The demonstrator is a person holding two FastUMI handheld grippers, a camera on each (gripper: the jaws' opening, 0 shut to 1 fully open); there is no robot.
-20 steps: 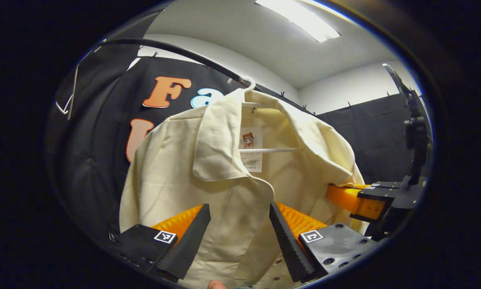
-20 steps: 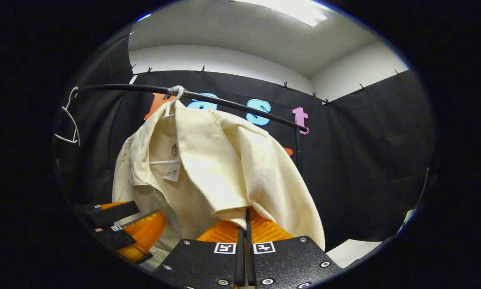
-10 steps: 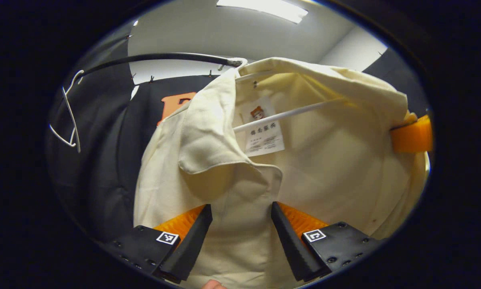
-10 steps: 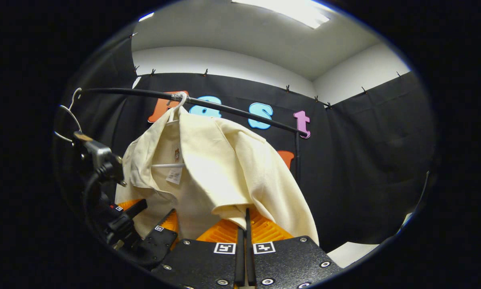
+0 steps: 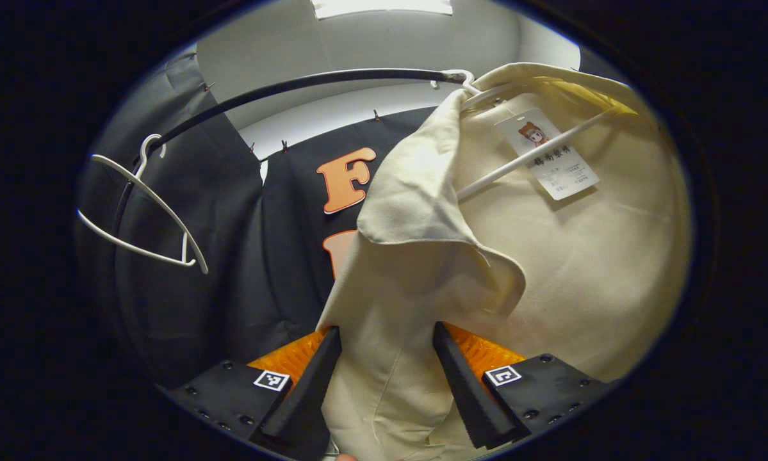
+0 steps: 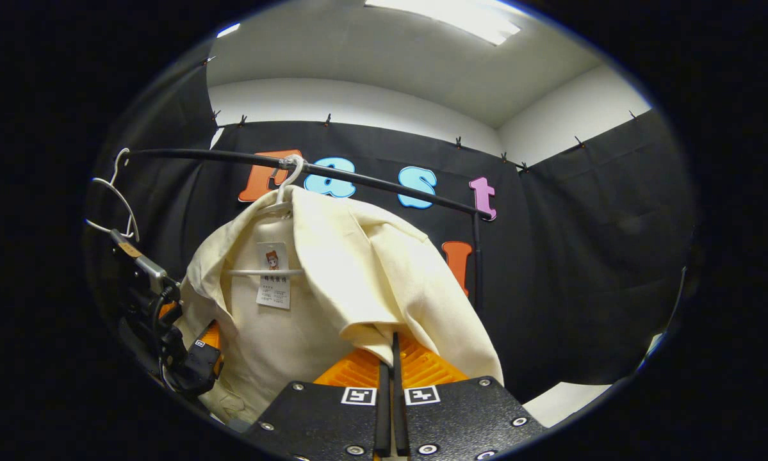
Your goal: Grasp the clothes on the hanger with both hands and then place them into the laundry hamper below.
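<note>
Left gripper view: left gripper (image 5: 384, 384) spread, shirt (image 5: 550, 256) front between fingers, contact unclear | right gripper (image 6: 389, 358) pinching shirt hem at 6 o'clock | hanger (image 6: 265, 272) mostly hidden.

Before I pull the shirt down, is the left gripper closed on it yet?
Open. The left gripper has its fingers spread, with the shirt front hanging between them.

- A recording booth, not a home: black cloth (image 6: 601, 243) is pinned up as walls, with plain white wall (image 6: 358, 102) above it.
- A black clothes rail (image 6: 371, 182) runs across in front of the cloth.
- Above the rail, a ceiling light panel (image 6: 460, 16) glows.
- An empty white hanger (image 5: 143, 218) hangs at the rail's end.
</note>
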